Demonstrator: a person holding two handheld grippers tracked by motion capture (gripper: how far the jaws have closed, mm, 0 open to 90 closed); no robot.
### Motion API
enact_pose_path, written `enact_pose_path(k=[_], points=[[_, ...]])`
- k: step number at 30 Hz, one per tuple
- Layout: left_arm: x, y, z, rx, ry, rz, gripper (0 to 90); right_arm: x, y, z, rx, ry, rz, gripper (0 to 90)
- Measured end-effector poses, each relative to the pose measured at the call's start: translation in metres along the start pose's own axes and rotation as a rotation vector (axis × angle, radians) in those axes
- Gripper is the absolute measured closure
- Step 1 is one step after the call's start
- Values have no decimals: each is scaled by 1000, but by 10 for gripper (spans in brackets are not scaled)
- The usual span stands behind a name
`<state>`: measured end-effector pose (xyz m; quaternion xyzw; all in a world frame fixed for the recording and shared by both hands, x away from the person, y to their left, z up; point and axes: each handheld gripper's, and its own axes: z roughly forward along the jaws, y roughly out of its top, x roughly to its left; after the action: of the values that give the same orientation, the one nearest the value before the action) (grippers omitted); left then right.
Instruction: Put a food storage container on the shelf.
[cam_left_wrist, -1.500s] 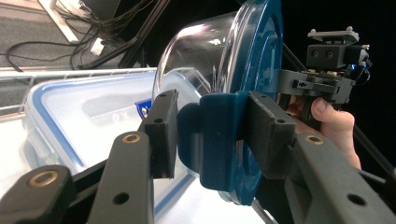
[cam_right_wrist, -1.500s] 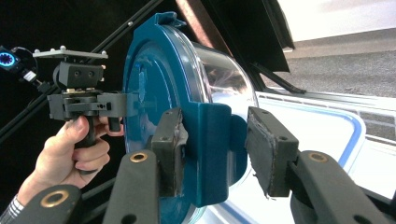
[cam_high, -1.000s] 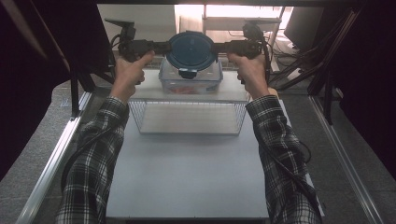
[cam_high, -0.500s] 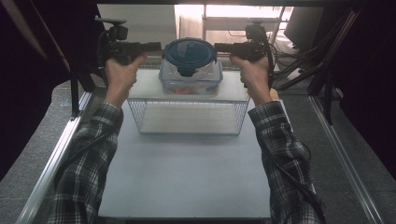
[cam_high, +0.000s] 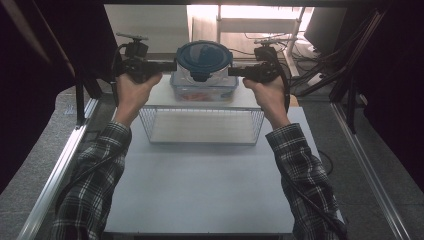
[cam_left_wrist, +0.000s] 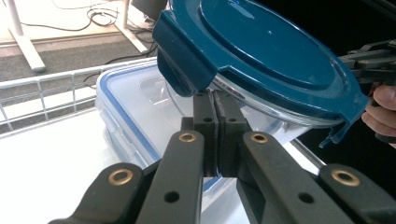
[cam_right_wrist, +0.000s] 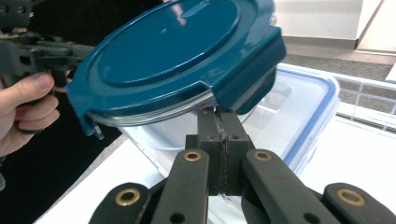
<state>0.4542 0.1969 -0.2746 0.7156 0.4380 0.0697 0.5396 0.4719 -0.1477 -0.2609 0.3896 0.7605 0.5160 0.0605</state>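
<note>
Both hand-held grippers, left (cam_high: 170, 66) and right (cam_high: 234, 71), closed, flank the blue-lidded bowl (cam_high: 203, 60) between them

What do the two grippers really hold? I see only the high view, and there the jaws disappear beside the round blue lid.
Observer: In the left gripper view, the left gripper is shut at the rim of the round container, just under a side flap of its lid.
Operator: And the other one?
Observer: The right gripper is shut in the same way under the opposite flap, and its jaws are pressed together.
Operator: What lies under the container?
Observer: A rectangular box with a clear lid and a blue seal, which is closed. I cannot tell whether the container touches it.
</note>
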Motion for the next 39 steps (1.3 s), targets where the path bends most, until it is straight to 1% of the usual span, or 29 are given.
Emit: enact_pose_path(k=[3, 5, 6, 8, 10, 12, 14, 17, 20, 24, 26, 29, 31, 34, 36, 39], points=[[0, 0, 2, -8, -3, -10, 877, -3, 2, 2, -7, -10, 6, 885], [0, 0, 3, -6, 1, -9, 874, -5, 3, 3, -13, -7, 16, 885], [-1, -1, 4, -6, 3, -16, 868, -7, 3, 4, -16, -7, 23, 885], [-2, -2, 4, -4, 2, -9, 858, -9, 3, 4, -22, -5, 31, 883], [-3, -5, 2, -7, -11, -5, 835, -9, 1, 3, -22, 1, 23, 869], [-4, -7, 0, -12, -31, 2, 787, -9, -2, 1, -23, 10, 12, 827], [-6, -11, -1, -9, -28, 20, 735, -10, -6, -2, -28, 21, 10, 779], [-9, -15, -2, -2, -36, 41, 657, -10, -11, -6, -37, 37, -4, 700], [-13, -19, -2, 2, -38, 60, 585, -7, -16, -7, -31, 49, -23, 629], [-17, -26, -2, -5, -62, 61, 464, 0, -23, -8, -27, 59, -60, 527], [-20, -30, -1, -8, -66, 75, 414, 4, -27, -7, -23, 57, -82, 484], [-24, -37, 0, 2, -55, 98, 360, 6, -33, -7, -15, 55, -95, 435], [-26, -41, 1, 4, -69, 101, 332, 7, -37, -7, -12, 54, -100, 408], [-29, -48, 0, 4, -77, 106, 280, 8, -42, -8, -14, 52, -104, 371], [-30, -53, 0, 6, -79, 111, 264, 10, -45, -9, -13, 51, -113, 354], [-33, -62, -1, 16, -80, 124, 212, 14, -49, -11, -9, 51, -130, 321]])
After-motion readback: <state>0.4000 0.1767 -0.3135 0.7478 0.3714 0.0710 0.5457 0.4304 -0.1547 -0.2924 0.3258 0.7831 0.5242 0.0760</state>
